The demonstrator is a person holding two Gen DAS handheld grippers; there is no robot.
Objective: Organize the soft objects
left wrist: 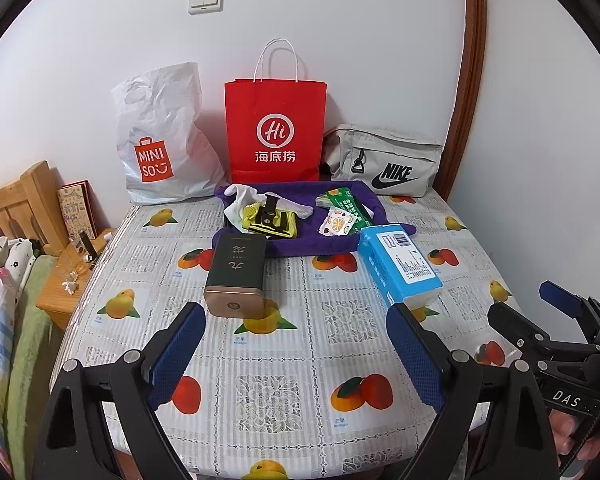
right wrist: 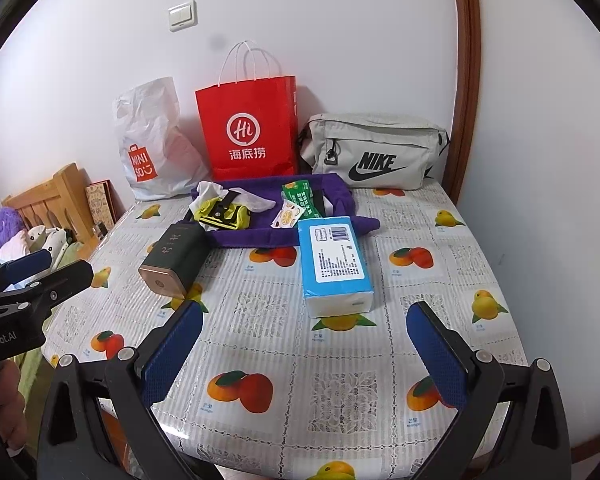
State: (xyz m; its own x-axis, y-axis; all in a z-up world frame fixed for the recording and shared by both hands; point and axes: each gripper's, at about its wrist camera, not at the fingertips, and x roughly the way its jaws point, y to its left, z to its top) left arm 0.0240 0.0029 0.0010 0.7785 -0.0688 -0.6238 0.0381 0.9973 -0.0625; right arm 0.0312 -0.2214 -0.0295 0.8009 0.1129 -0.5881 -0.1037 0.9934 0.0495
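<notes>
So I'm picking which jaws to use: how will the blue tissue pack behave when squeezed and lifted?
The blue tissue pack looks like soft film wrap, so it will probably give under the jaws. It is likely light for its bulk. Lying flat on the tablecloth, it should slide rather than roll.

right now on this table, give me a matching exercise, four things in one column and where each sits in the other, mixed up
Things:
1. blue plastic-wrapped tissue pack
2. dark green tin with a gold end
3. grey fabric Nike pouch
4. yellow-and-black cloth item

Places:
A. far right, by the wall
B. on the purple towel
C. lying on the tablecloth, left of centre
D. lying on the tablecloth, ahead of the right gripper

Pairs: 1-D, 2-C, 3-A, 4-B
</notes>
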